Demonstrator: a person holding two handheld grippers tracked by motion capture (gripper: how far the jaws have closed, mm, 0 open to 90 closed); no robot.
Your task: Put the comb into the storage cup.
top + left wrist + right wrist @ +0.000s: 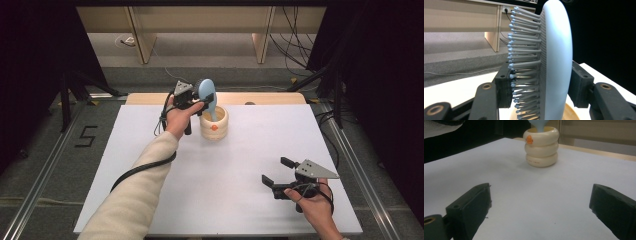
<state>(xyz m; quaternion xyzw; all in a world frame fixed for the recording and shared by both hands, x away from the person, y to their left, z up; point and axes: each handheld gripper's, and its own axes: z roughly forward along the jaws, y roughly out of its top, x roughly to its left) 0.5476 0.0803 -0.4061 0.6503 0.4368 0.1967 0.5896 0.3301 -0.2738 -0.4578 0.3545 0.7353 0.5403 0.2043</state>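
Observation:
A pale blue hairbrush (206, 91) stands upright with its handle down inside a cream ringed holder (215, 125) that bears a small orange mark, at the far middle of the white table. My left gripper (202, 100) is shut on the brush head. In the left gripper view one pad rests against the bristle tips and the other against the smooth back of the hairbrush (554, 50). My right gripper (276, 170) is open near the front right, its jaws wide apart with nothing between them. It faces the holder (541, 146) from some way off.
The white table sheet (225, 175) spreads between the holder and my right gripper. A wooden board edge (270, 98) runs along the far side. Beyond it stand wooden furniture legs and cables on a grey floor. Metal rails flank the table.

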